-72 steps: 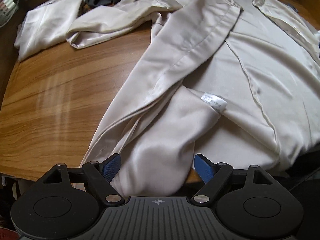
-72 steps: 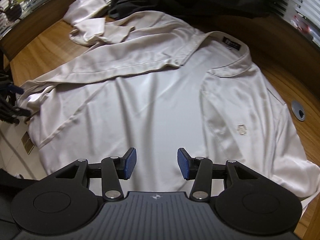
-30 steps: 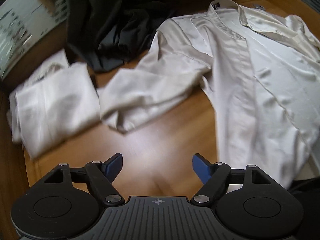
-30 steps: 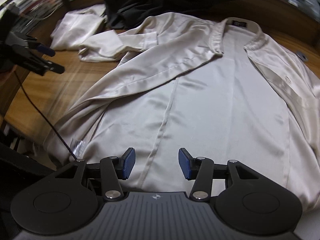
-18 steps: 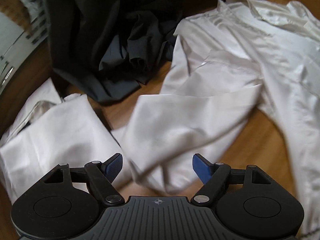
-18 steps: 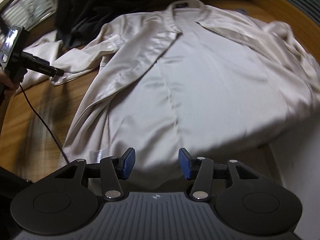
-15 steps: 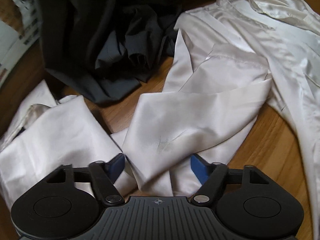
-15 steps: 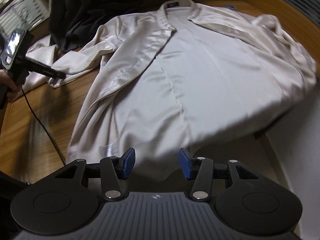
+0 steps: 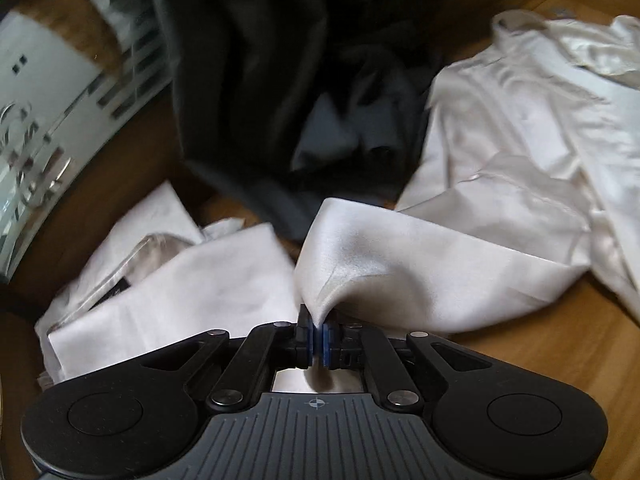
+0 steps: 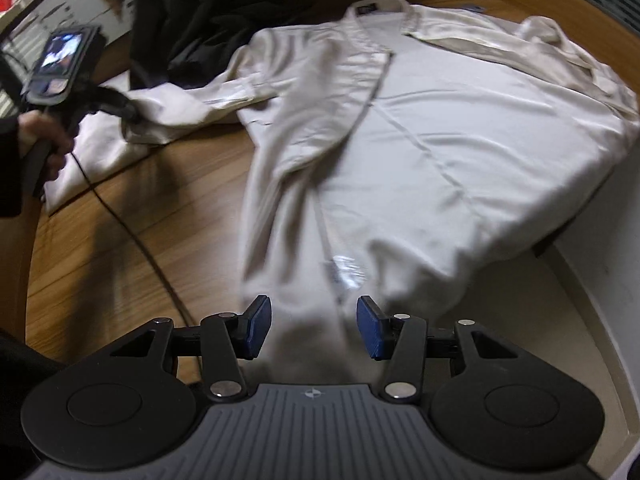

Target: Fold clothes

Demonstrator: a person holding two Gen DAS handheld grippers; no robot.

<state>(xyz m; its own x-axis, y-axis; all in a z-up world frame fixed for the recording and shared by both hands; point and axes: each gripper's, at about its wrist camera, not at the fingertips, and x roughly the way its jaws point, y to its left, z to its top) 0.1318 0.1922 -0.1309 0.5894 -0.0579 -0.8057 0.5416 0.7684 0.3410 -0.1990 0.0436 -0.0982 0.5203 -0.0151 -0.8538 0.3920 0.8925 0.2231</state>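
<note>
2 grippers noted, 1 busy and 1 idle. Found a folded pale garment point(image 9: 180, 280) at lower left of the left wrist view, set aside, probably as finished work, with a dark garment point(image 9: 260, 80) heaped at upper centre. Caught the left gripper point(image 9: 319, 334) at bottom centre with jaws closing, nearly together, pinching a peak of the sleeve point(image 9: 420, 264); gripped near the cuff end, presumably to carry it across the body for a fold. Traced the sleeve rightward over the table point(image 9: 560, 360) to the rest of the shirt at upper right.

Saw in the right wrist view a hand point(image 10: 42, 136) at the left edge holding that tool, with its cable point(image 10: 132, 232) trailing down. Found the shirt point(image 10: 440, 160) spread open, collar at top, hem at the near edge. Kept the right gripper point(image 10: 312, 330) half open above the hem, holding nothing, likely waiting.

Compared with 1 second earlier: left jaws then wide over bare wood, sleeve flat and untouched; now pinched and tented. Right opening unchanged.
</note>
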